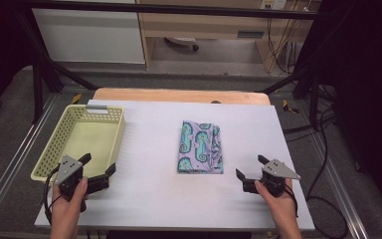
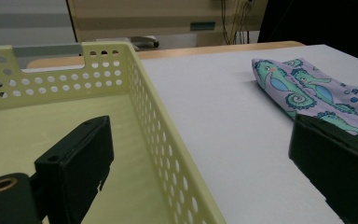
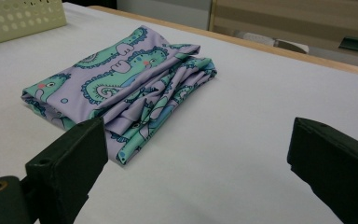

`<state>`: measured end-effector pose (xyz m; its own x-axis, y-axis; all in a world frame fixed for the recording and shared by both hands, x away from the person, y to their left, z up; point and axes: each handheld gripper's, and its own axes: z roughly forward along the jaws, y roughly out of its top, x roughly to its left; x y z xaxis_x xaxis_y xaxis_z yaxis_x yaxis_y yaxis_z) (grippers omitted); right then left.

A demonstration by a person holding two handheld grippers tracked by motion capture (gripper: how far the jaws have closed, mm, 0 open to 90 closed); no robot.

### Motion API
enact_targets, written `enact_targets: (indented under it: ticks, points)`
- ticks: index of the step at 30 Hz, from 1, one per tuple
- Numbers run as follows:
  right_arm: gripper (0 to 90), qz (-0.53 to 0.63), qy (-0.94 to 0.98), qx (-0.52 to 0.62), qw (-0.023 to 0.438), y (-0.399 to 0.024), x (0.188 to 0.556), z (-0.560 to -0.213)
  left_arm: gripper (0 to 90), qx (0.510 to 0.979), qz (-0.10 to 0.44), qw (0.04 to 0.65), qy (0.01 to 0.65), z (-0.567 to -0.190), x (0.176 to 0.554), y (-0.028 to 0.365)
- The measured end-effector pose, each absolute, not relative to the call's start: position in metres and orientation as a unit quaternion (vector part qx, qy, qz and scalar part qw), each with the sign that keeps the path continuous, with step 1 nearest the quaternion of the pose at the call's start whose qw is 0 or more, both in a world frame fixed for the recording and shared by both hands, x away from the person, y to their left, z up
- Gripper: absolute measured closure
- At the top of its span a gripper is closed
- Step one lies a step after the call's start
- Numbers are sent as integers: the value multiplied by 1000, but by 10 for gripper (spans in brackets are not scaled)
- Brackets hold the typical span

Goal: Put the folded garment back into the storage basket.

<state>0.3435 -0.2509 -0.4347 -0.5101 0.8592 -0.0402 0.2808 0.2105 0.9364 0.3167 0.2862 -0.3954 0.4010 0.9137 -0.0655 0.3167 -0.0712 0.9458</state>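
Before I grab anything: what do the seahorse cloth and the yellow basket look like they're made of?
Seahorse cloth: probably a thin, stretchy synthetic knit; it has a slight sheen and lies in soft, rumpled folds. Yellow basket: almost certainly moulded plastic, matte pale yellow, with stiff, thin walls punched in even rows of round holes.

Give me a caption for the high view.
Two open grippers flank a folded cloth beside a basket.

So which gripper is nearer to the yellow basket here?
Left. The left gripper sits at the near right corner of the yellow basket, one jaw over its rim. The right gripper is across the table, beyond the folded seahorse cloth.
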Motion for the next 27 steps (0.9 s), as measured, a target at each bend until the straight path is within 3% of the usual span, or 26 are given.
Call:
enact_targets:
  ticks: [5,15,27]
  points:
    - [49,490,716,397,298,-254,341,-435,59,655,306,519,457,-392,314,288]
    - [45,481,727,394,291,-248,342,-435,57,675,293,518,436,-389,311,278]
    - [34,475,740,388,277,-239,342,-435,55,714,242,525,394,-393,312,231]
